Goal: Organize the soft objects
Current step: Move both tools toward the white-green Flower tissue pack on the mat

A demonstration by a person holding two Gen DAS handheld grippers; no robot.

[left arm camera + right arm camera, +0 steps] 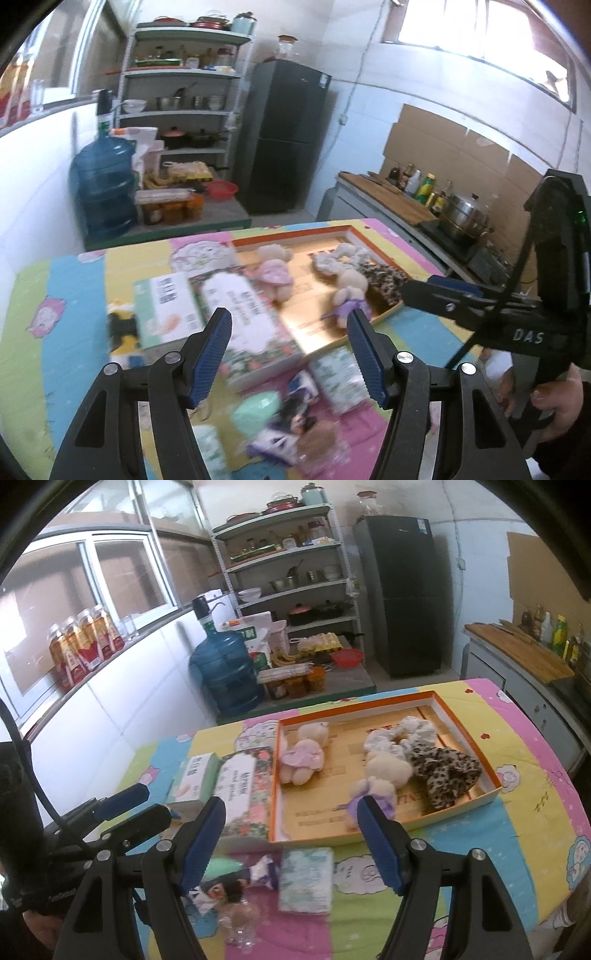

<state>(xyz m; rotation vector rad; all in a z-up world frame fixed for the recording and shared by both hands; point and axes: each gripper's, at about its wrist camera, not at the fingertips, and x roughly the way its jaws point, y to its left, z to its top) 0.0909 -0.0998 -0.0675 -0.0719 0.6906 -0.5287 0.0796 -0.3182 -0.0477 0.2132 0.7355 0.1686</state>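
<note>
Left gripper [290, 338] and right gripper [291, 825] are both angled downward, jaws spread wide and empty; a hand [561, 400] grasps the right gripper's handle.

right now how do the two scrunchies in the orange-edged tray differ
The white fluffy scrunchie is pale and plain; the leopard-print fabric scrunchie is dark and spotted. The white one lies nearer the tray's far wall; the leopard one lies nearer its right wall and looks bulkier, spreading wider. Both are soft gathered rings lying flat in the orange-edged cardboard tray, side by side and apparently touching.
</note>
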